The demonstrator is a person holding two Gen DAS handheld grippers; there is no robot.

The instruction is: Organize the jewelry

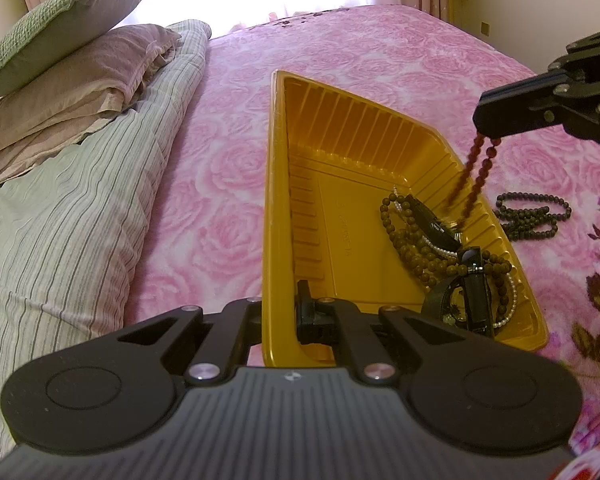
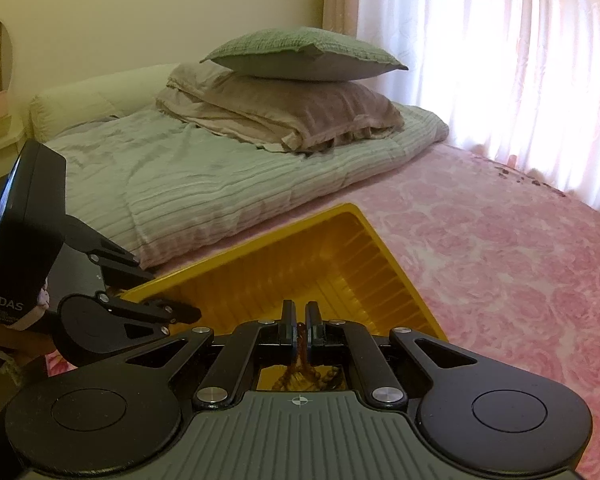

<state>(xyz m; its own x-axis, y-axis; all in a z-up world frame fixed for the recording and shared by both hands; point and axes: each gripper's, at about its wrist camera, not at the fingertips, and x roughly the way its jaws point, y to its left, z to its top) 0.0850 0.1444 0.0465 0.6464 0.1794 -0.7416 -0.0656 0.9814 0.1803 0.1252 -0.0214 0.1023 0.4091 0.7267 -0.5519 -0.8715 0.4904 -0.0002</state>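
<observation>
Right gripper (image 1: 485, 122) pinches red bead strand (image 1: 474, 176), hanging lengthwise directly above yellow tray (image 1: 340, 128); left gripper (image 1: 278, 316) clamps tray's near wall.

"DAS" stands in white on the left gripper's black housing (image 2: 24, 240) (smaller lines beneath unreadable).

The pink rose-patterned bed (image 1: 340, 48) carries a yellow tray (image 1: 360, 128), dark beads (image 1: 534, 214), a striped quilt (image 1: 80, 208)

Yellow ribbed tray (image 1: 340, 128) on bed, brown beads, pearls, watches heaped in corner (image 1: 440, 252), red bead strand (image 1: 474, 176) dangling above
</observation>
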